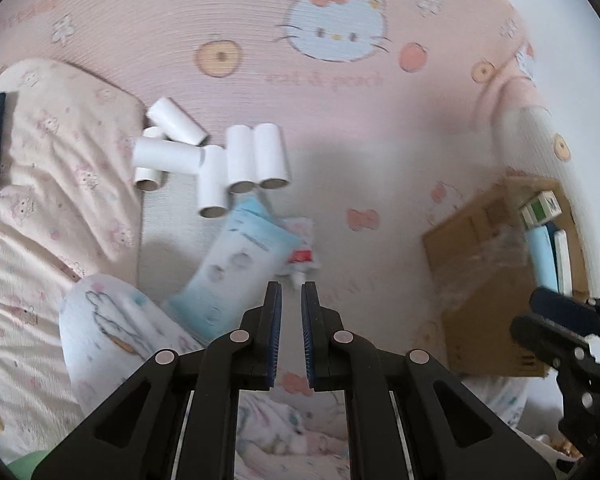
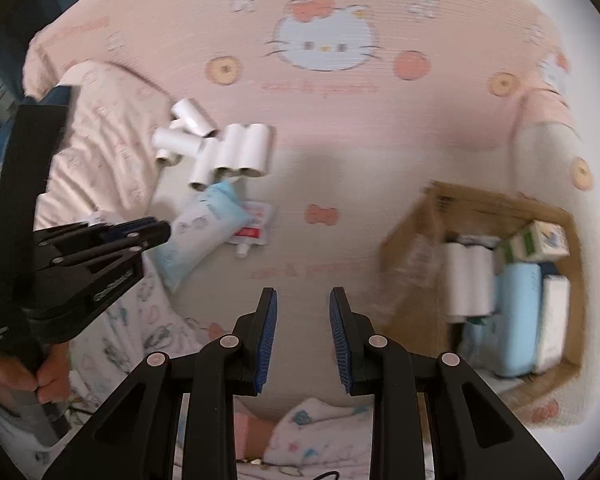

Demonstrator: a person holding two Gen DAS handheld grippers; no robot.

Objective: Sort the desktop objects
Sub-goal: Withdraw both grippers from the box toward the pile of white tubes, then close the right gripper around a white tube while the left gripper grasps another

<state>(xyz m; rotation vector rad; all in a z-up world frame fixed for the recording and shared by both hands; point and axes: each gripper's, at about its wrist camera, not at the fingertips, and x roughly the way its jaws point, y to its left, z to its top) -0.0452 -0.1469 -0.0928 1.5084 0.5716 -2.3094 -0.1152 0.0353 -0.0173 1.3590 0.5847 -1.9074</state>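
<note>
**Sorting underway: both grippers empty, loose items still on the bed**

Currently your left gripper (image 1: 291, 292) and right gripper (image 2: 303, 298) both hang above the sheet with jaws nearly closed and nothing between them. The white rolls (image 1: 220, 160), the blue pouch (image 1: 236, 252) and the small red-and-white sachet (image 1: 302, 248) lie in a loose heap, well apart from the cardboard box (image 2: 416, 240), which already holds several items. The pouch overlaps the sachet; closing on one may drag the other. The rolls touch and may scatter if nudged. Blur hides all labels, and the sachet is partly covered.
</note>
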